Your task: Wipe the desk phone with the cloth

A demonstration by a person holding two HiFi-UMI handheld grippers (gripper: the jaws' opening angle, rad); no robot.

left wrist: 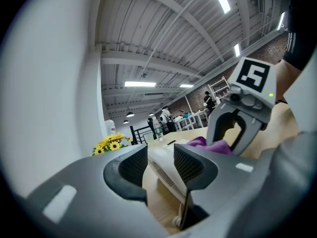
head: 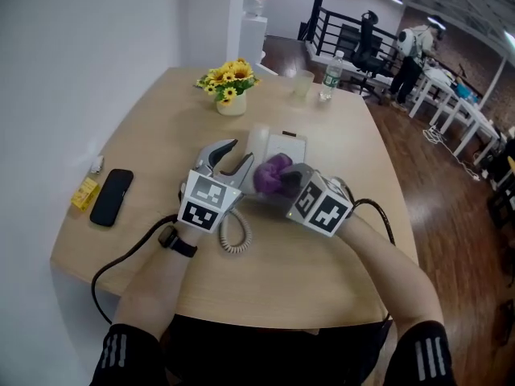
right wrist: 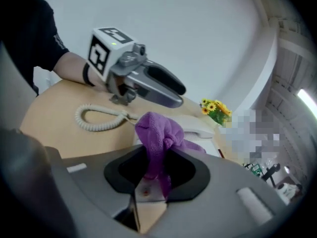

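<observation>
The white desk phone (head: 288,146) lies mid-table, its handset (left wrist: 165,168) stretching away just past my left jaws. My left gripper (head: 240,153) is open, jaws apart at the handset's near end and gripping nothing; it also shows in the right gripper view (right wrist: 163,90). The purple cloth (head: 272,174) is bunched on the phone's near edge. My right gripper (head: 284,181) is shut on the cloth (right wrist: 158,133), which sticks up between the jaws. The coiled cord (head: 234,236) trails toward me beneath the left gripper.
A pot of yellow flowers (head: 231,88) stands at the table's far left. A black handset-like device (head: 111,196) and a small yellow item (head: 84,193) lie near the left edge. A water bottle (head: 327,76) and a cup (head: 302,84) stand at the far edge.
</observation>
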